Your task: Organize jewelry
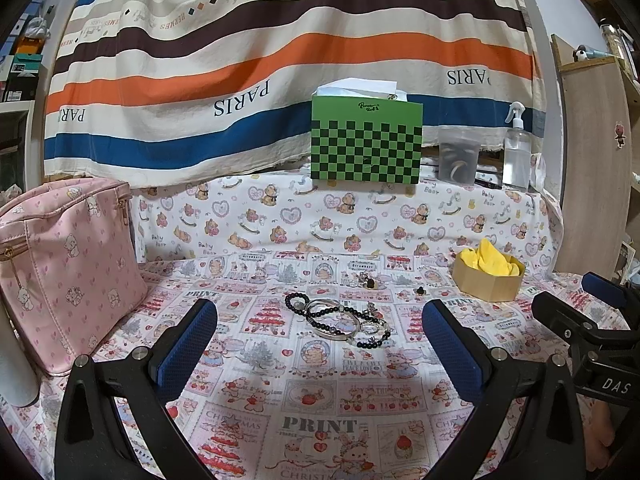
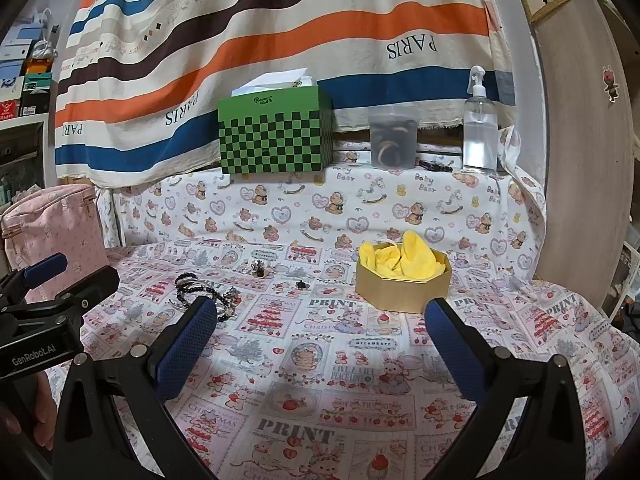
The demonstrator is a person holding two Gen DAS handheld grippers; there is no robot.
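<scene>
Jewelry: a tangled heap of black bead bracelets and silver metal bangles [image 1: 340,318] is laid on the printed pink tablecloth [image 1: 312,408], central, for easy reach.
Small pieces: dark rings and charms [image 1: 368,280] are scattered farther back.
Box: the gold octagonal box with yellow cloth [image 2: 402,276] is kept open at far right, likely as destination.
Left gripper [image 1: 320,344]: fingers spread wide, nothing grasped, aimed at the heap.
Right gripper [image 2: 322,344]: released, empty, held low before the box.
</scene>
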